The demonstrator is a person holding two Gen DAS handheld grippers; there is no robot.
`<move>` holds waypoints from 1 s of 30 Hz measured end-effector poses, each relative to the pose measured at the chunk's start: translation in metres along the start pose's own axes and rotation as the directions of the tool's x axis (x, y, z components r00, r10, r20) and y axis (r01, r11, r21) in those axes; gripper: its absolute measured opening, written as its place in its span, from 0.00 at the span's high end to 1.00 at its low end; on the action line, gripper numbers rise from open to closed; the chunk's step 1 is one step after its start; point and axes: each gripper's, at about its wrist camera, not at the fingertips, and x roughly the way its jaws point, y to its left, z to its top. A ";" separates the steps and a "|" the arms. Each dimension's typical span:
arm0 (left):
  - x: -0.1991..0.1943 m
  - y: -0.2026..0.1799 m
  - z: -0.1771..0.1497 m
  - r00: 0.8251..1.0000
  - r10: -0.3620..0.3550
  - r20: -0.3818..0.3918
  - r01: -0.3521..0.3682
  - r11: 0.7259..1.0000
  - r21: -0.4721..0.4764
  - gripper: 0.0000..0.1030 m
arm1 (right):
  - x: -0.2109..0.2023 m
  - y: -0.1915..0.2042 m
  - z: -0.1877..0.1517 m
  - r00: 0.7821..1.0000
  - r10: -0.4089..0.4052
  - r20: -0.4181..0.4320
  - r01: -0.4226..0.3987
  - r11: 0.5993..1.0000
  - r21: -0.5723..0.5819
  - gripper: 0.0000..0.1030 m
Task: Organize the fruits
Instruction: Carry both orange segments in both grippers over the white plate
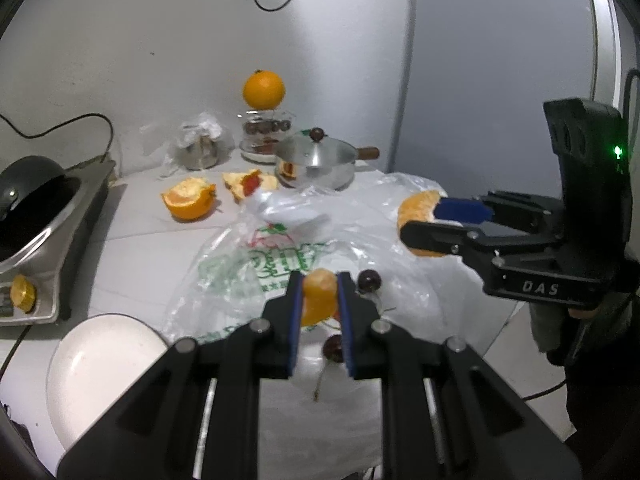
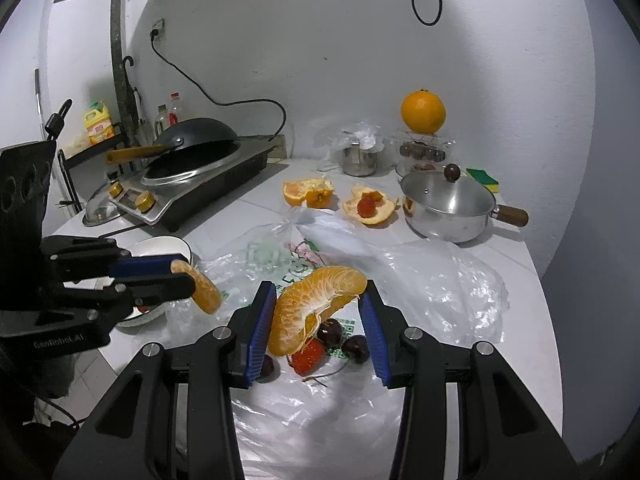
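So the biggest thing on the white counter [image 2: 532,280] is the crinkly plastic bag [image 2: 440,276] spread across the middle, with a steel pot [image 2: 448,208] behind it. Next down in size is the white bowl [image 1: 100,364], sitting low and to the left of the left gripper [image 1: 319,300], closer to that hand than to the other one.

The right gripper [image 2: 320,312] is partly open and clamped on a clump of peeled orange segments [image 2: 316,304], held up over the bag with its long curve running diagonally between the pads. The left gripper is squeezed nearly fully closed on a single orange segment [image 1: 318,298], long axis roughly upright, also lifted off the bag.

Smallest stuff: a few cherries [image 2: 354,348] and a strawberry [image 2: 308,354] lying on the bag right under the right gripper. I think there's something red in the bowl too, but it's mostly hidden.

My guess is the single segment goes into the bowl next, a short swing left and down.
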 end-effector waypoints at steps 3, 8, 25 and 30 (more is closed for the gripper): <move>-0.009 0.011 -0.001 1.000 0.021 0.011 -0.020 1.000 -0.014 0.83 | 0.002 0.006 0.003 1.000 0.009 0.000 -0.009 1.000 -0.009 0.56; -0.025 0.028 -0.004 0.998 0.053 0.033 -0.051 0.998 -0.040 0.83 | 0.006 0.022 0.009 1.000 0.027 -0.004 -0.027 0.999 -0.032 0.56; -0.066 0.092 -0.030 0.989 0.132 0.070 -0.123 0.984 -0.127 0.83 | 0.034 0.090 0.023 0.995 0.093 -0.042 -0.097 0.988 -0.120 0.56; -0.071 0.113 -0.041 0.986 0.154 0.064 -0.142 0.977 -0.161 0.83 | 0.044 0.106 0.026 0.993 0.105 -0.061 -0.113 0.984 -0.142 0.56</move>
